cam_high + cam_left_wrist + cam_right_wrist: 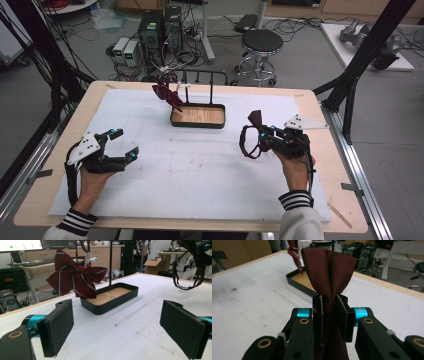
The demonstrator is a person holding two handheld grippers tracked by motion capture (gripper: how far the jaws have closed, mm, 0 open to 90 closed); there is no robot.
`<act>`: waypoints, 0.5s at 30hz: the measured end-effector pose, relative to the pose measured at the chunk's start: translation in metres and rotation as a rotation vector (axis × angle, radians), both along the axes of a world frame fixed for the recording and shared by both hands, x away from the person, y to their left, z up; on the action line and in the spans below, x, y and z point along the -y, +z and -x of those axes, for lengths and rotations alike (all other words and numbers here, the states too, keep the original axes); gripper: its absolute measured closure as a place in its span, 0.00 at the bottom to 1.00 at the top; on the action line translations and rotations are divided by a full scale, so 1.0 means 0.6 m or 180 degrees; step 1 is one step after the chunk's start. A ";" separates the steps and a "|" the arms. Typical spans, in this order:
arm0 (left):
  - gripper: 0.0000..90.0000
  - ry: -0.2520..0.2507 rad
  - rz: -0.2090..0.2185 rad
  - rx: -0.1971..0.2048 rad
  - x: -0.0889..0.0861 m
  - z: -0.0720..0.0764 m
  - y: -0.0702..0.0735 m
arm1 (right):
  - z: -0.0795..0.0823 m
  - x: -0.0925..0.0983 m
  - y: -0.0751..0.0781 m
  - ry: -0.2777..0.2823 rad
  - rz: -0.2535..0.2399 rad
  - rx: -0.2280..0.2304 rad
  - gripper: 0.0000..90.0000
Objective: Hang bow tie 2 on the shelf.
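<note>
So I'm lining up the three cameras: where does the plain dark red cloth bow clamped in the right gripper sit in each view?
High view: plain dark red cloth bow at right of centre, in the right gripper.
Left gripper view: top right corner, strap loop hanging.
Right gripper view: centre, pinched between the jaws.
Shared landmark: black tray with wooden floor.

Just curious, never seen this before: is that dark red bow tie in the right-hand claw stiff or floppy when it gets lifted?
Probably floppy: the dark red bow tie bunches where the right gripper pinches it, and its strap loop sags below. Likely light, and unlikely to slip.
</note>
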State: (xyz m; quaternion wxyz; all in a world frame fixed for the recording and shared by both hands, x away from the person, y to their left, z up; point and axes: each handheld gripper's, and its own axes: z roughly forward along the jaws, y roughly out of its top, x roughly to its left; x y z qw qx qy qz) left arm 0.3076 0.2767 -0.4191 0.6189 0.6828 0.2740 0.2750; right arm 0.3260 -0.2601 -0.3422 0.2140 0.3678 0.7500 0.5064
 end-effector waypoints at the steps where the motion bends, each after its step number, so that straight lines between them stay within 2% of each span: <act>1: 0.14 0.0001 -0.0001 0.0002 0.000 0.000 0.000 | -0.001 -0.004 0.003 0.0010 -0.0014 0.0044 0.86; 15: 0.14 -0.0007 0.0002 0.0007 0.001 0.000 0.000 | -0.029 -0.044 0.039 0.0170 -0.0166 0.0272 0.86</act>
